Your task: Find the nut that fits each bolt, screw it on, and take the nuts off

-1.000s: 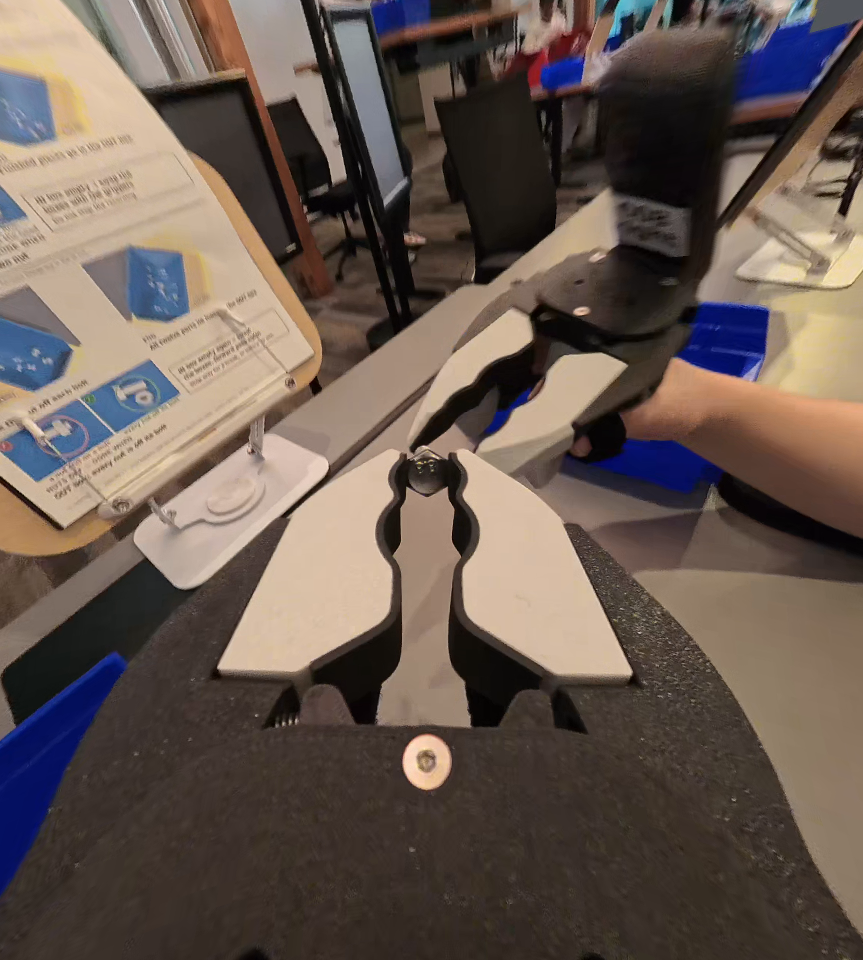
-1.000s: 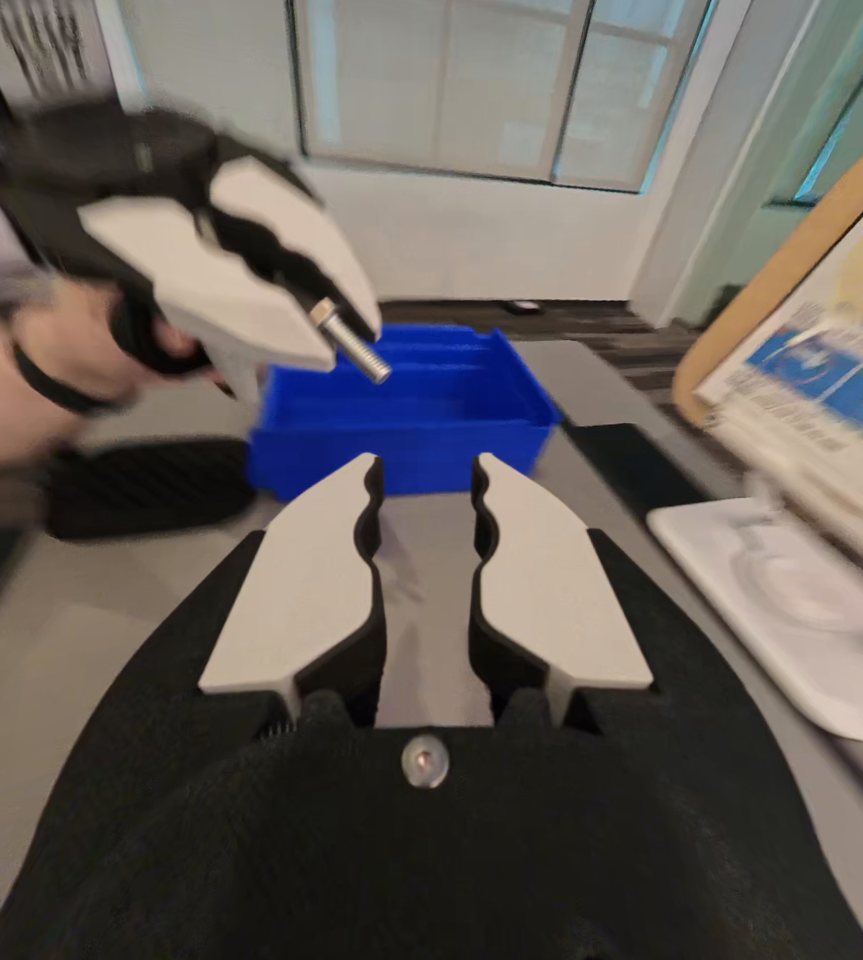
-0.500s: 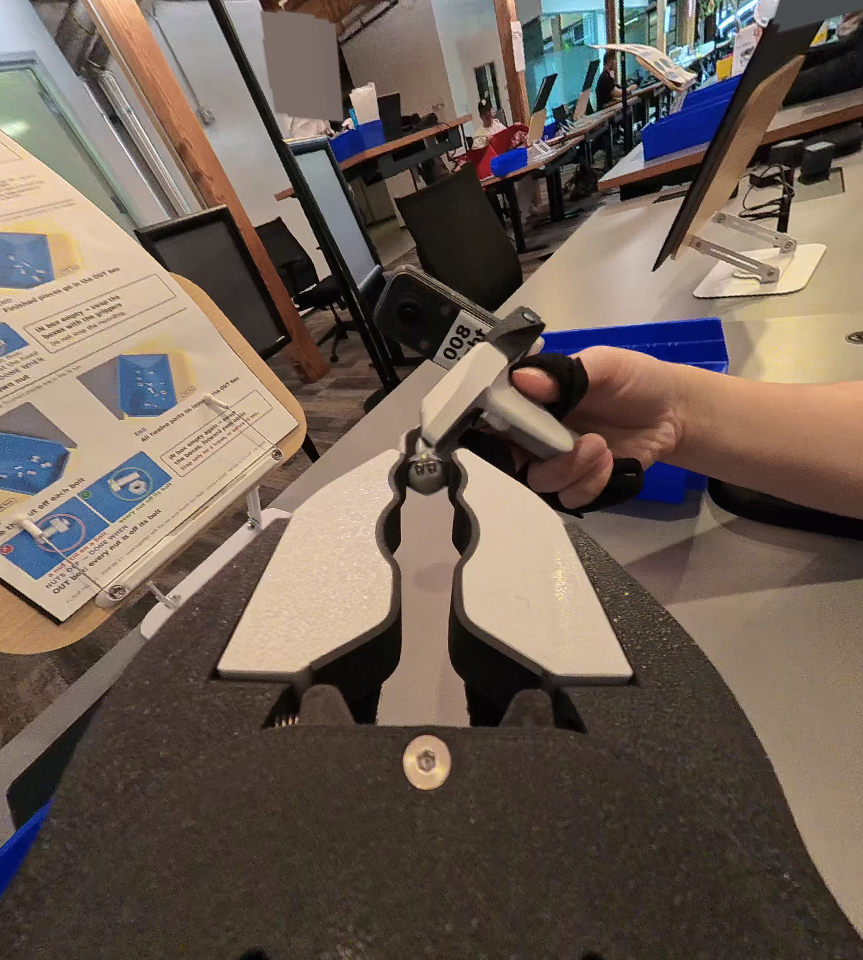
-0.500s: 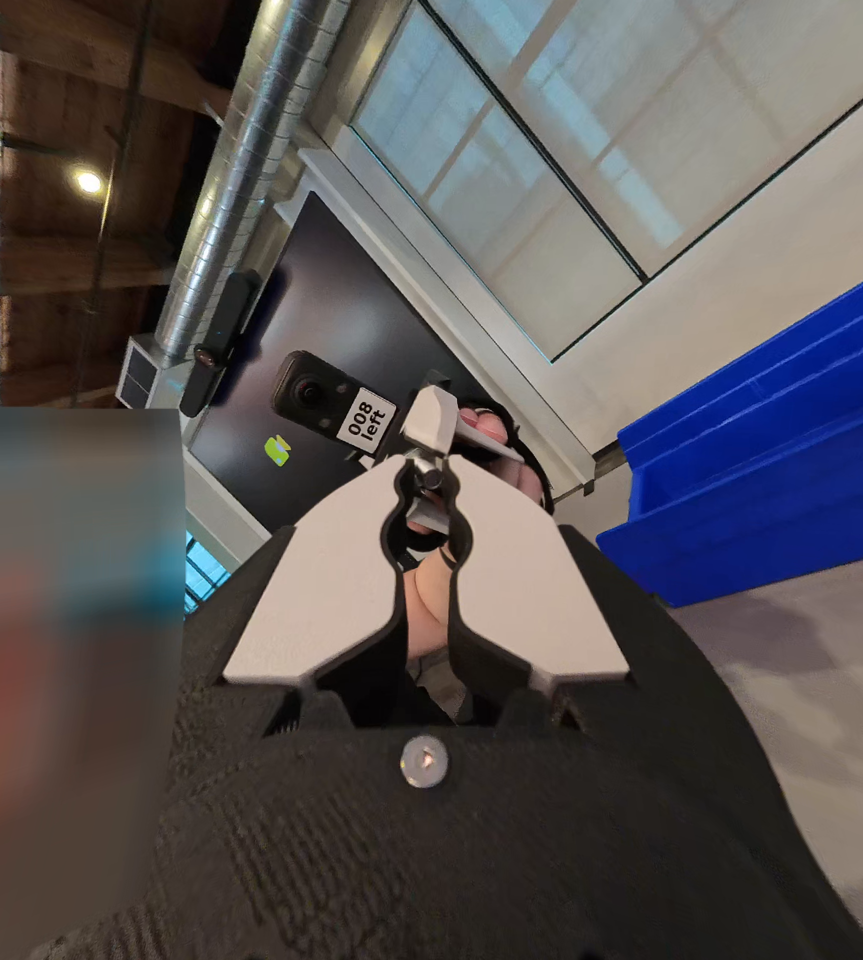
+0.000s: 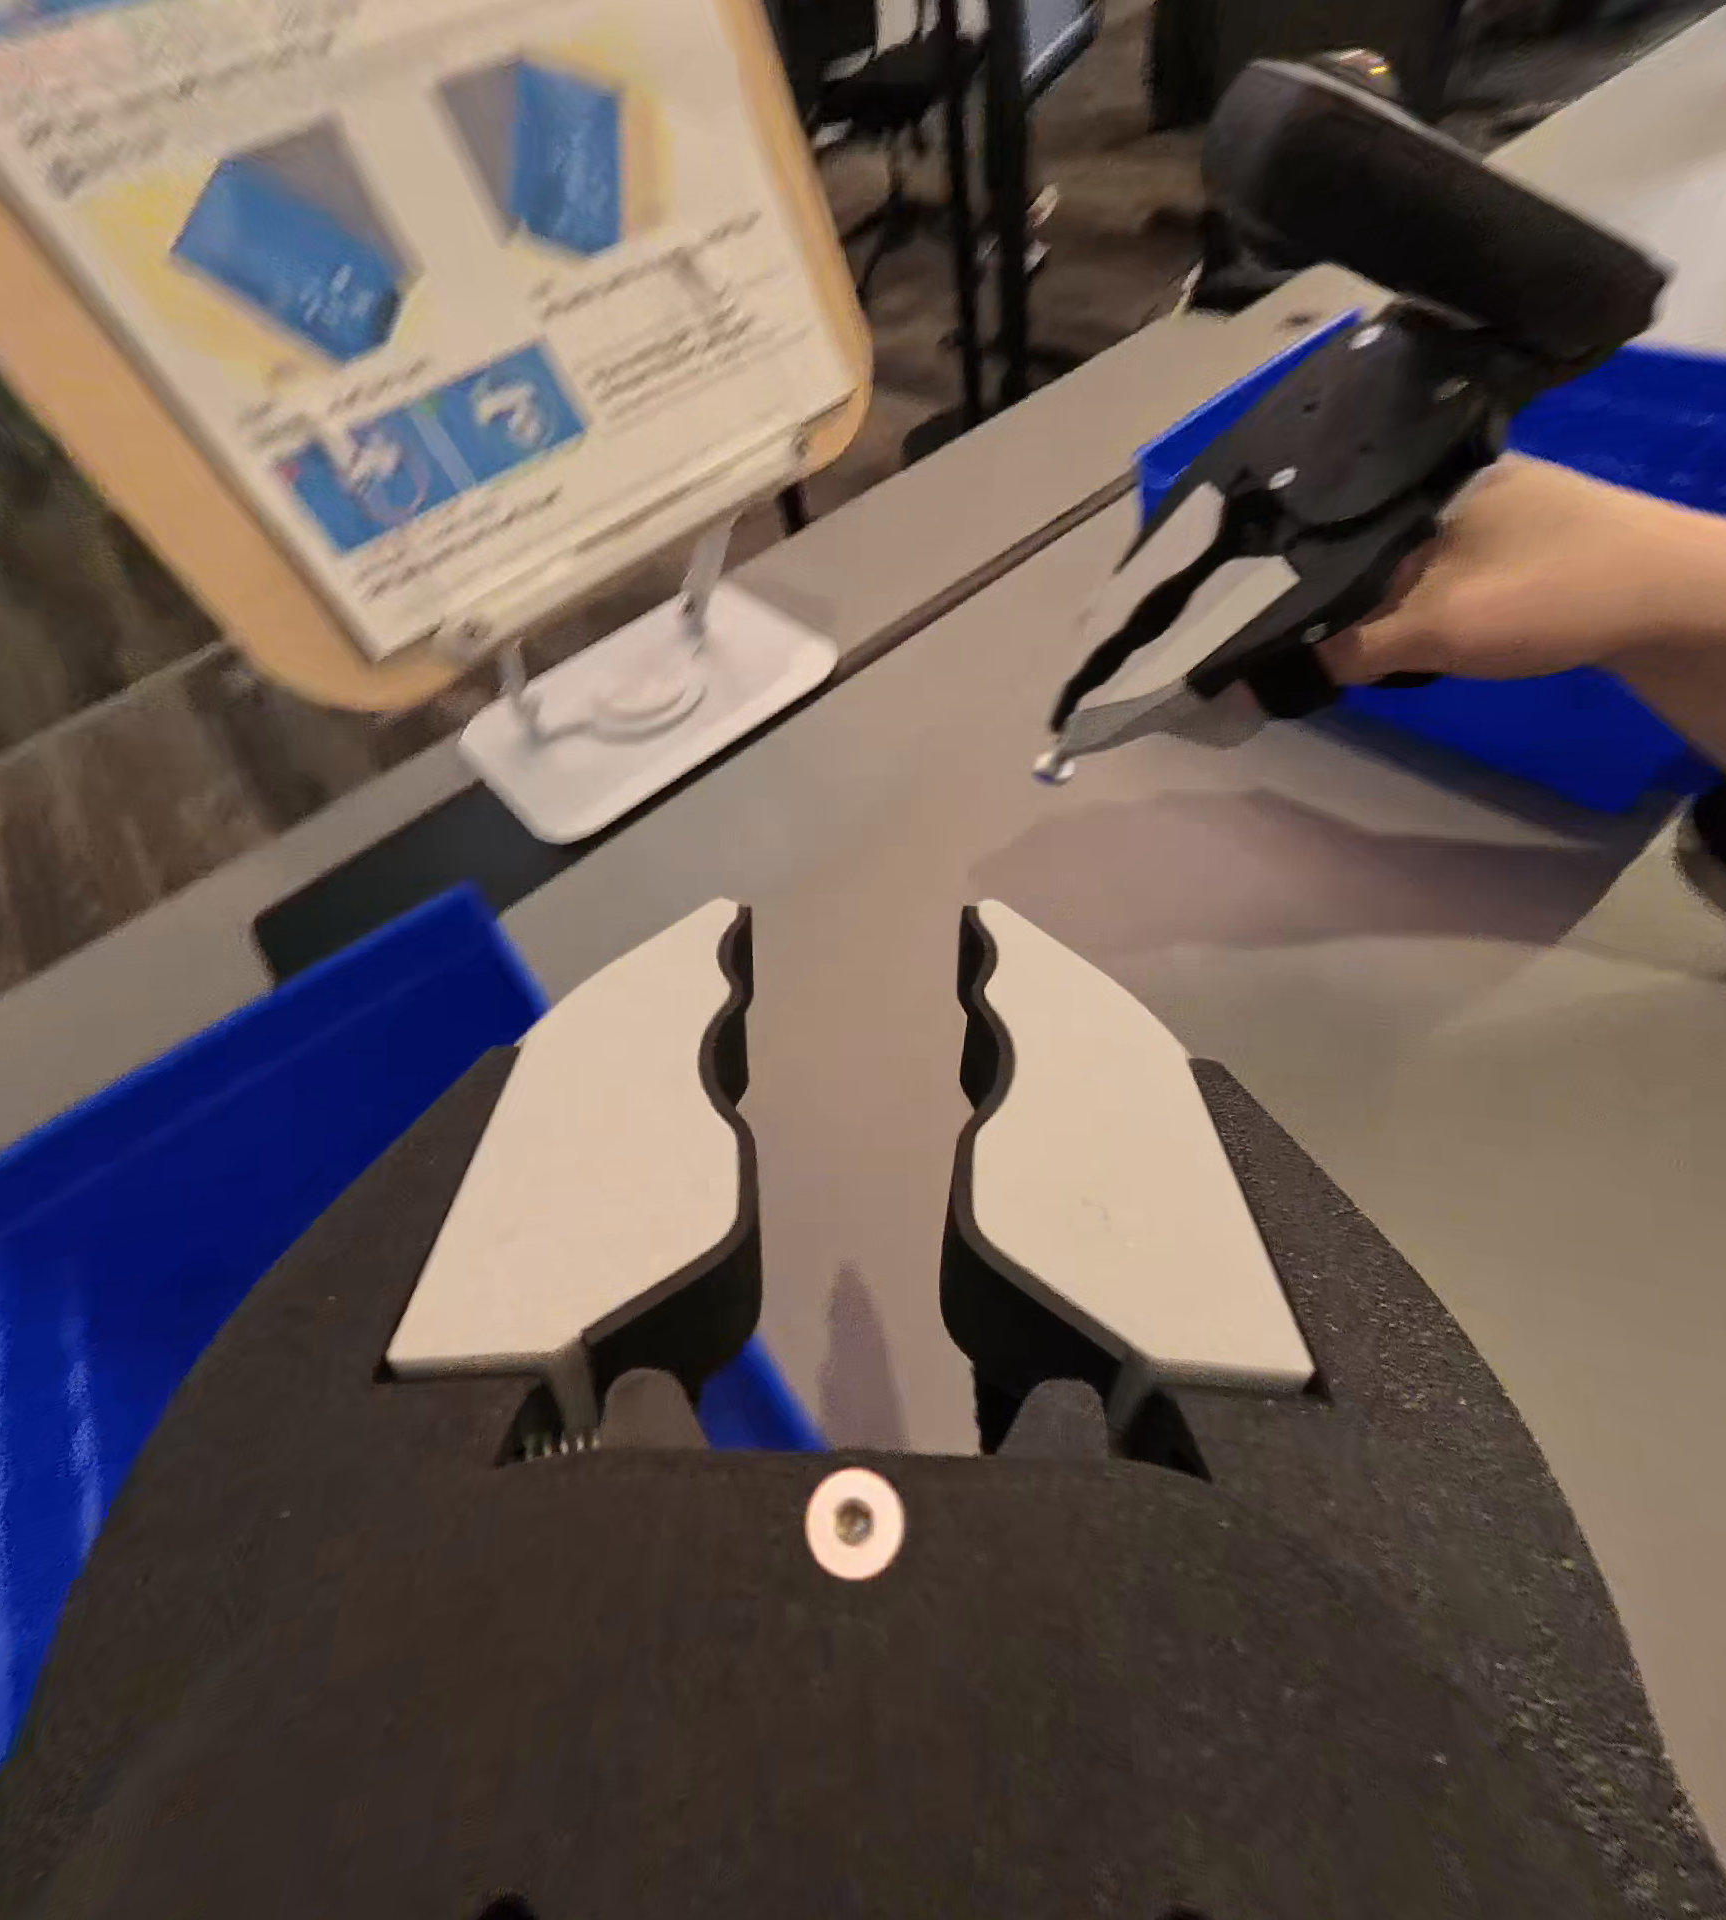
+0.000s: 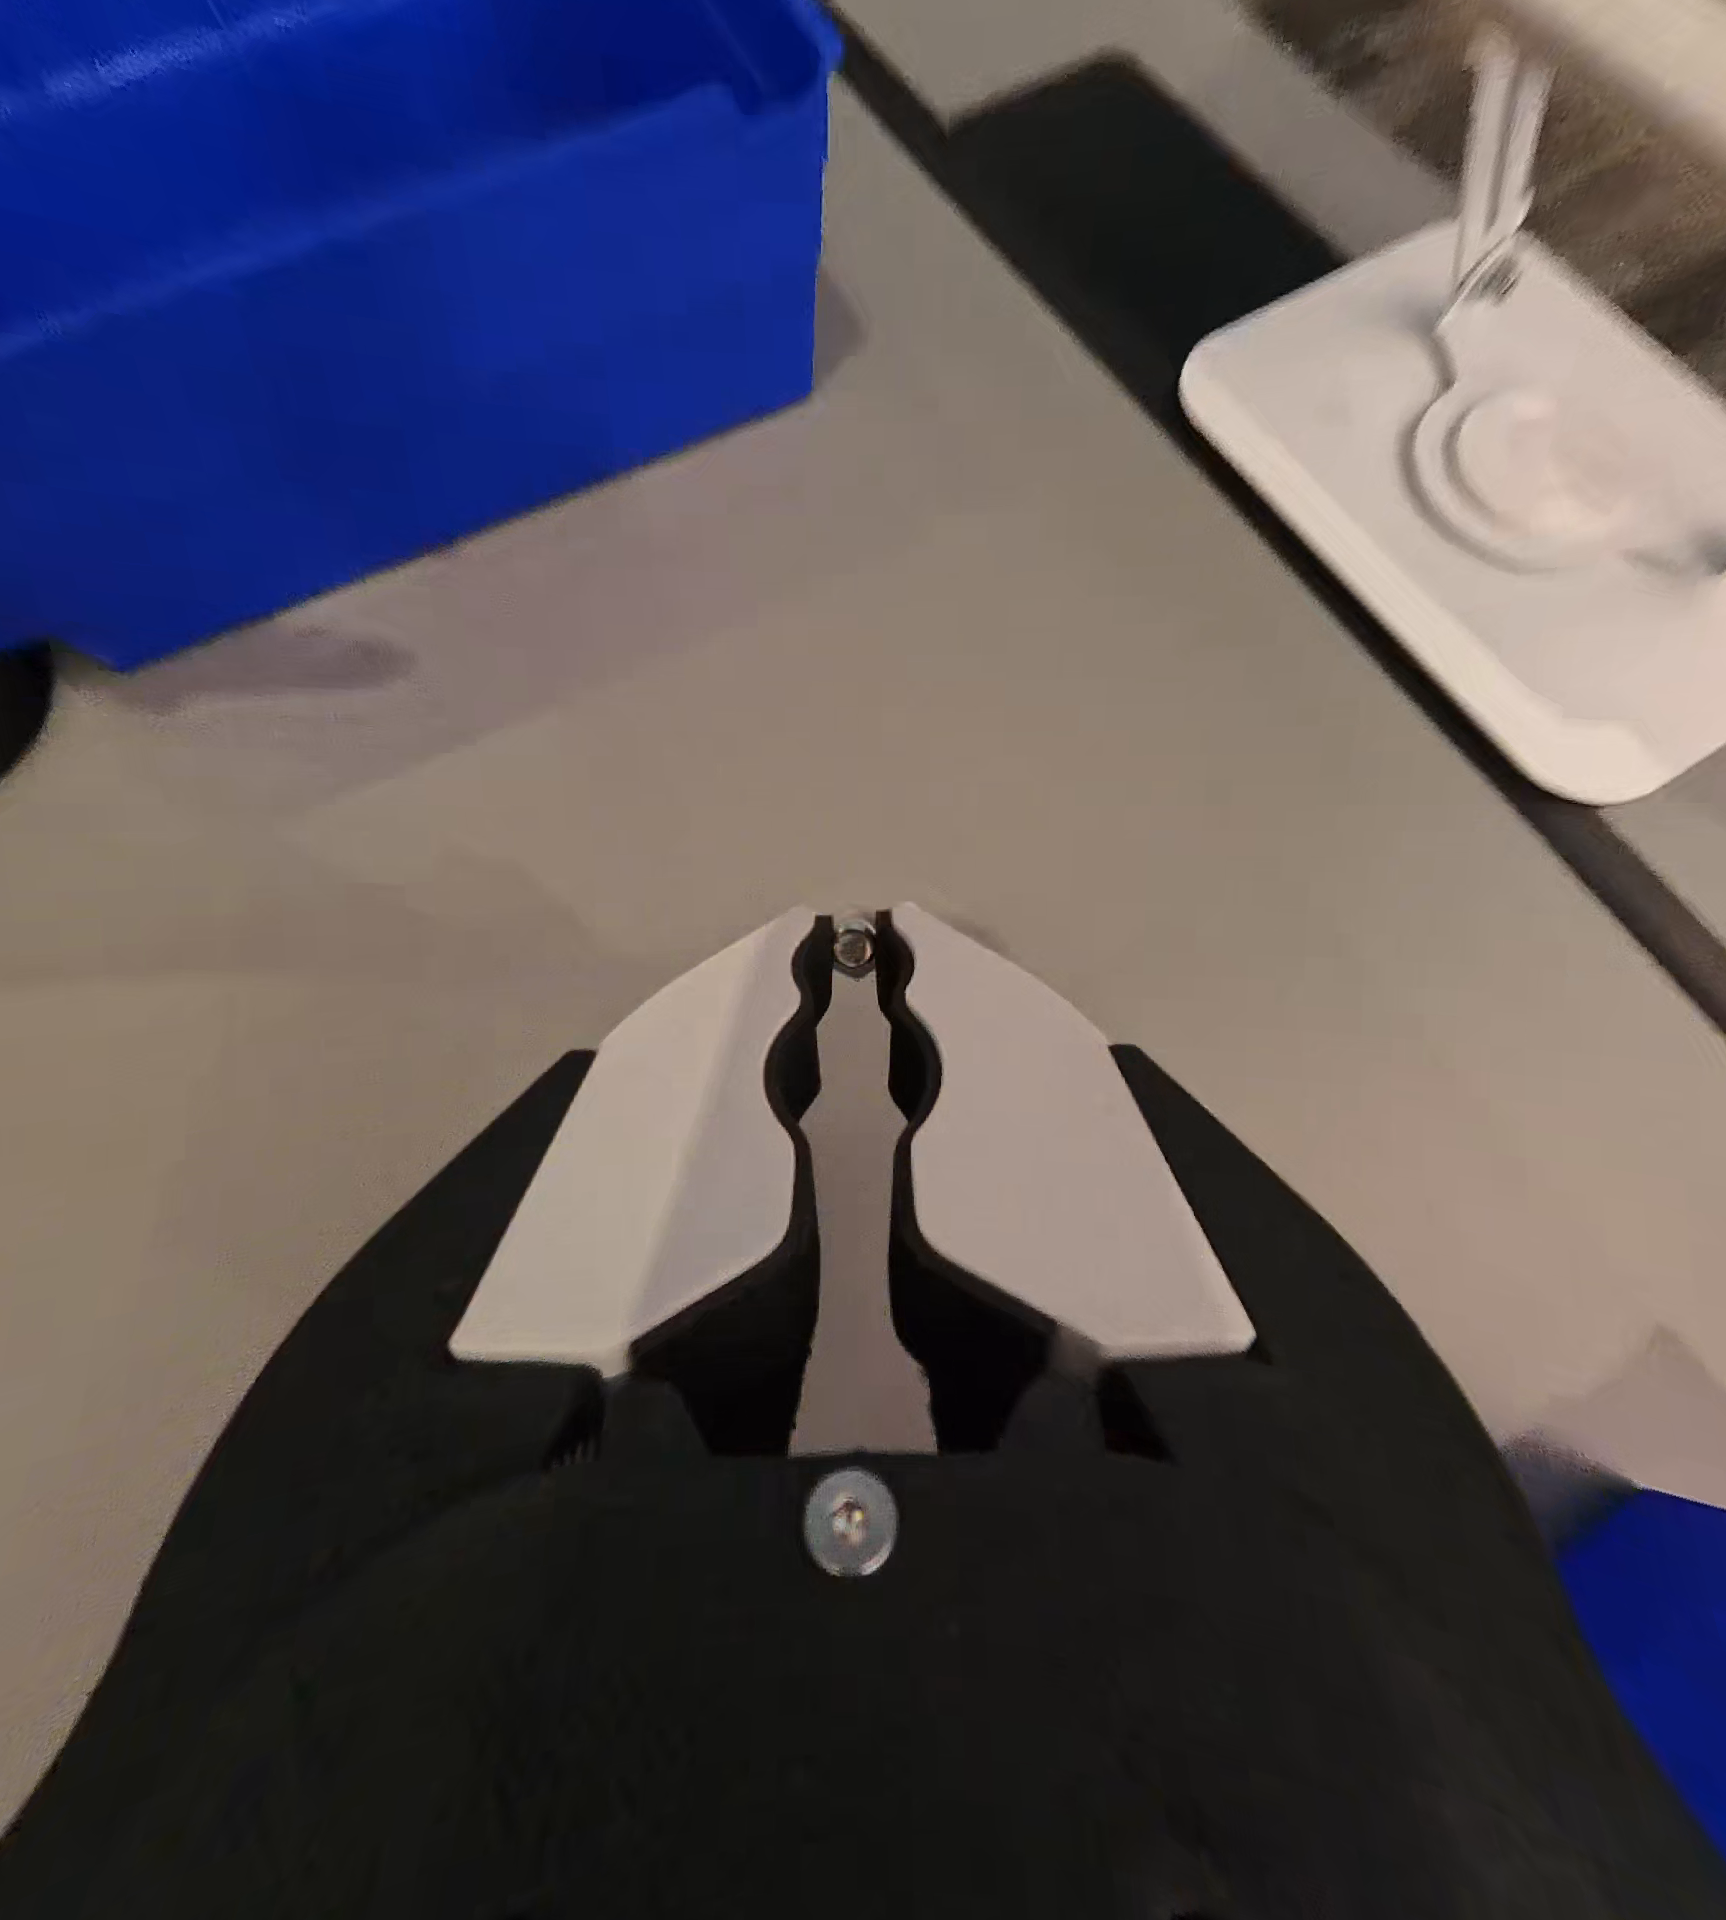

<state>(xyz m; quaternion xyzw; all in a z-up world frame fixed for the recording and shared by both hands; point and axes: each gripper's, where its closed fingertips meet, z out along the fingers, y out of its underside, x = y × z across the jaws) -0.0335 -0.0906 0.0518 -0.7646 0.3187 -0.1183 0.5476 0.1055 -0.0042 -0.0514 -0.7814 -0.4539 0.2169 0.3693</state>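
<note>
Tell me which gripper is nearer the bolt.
Right. The right gripper is shut on the bolt at its tips; the left gripper is open and empty, well apart from it.

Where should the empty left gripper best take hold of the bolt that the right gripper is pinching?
Probably on the short end of the bolt that pokes out past the right gripper toward the table. Come in from the left, low, with jaws across the shaft; the rest is clamped.
</note>
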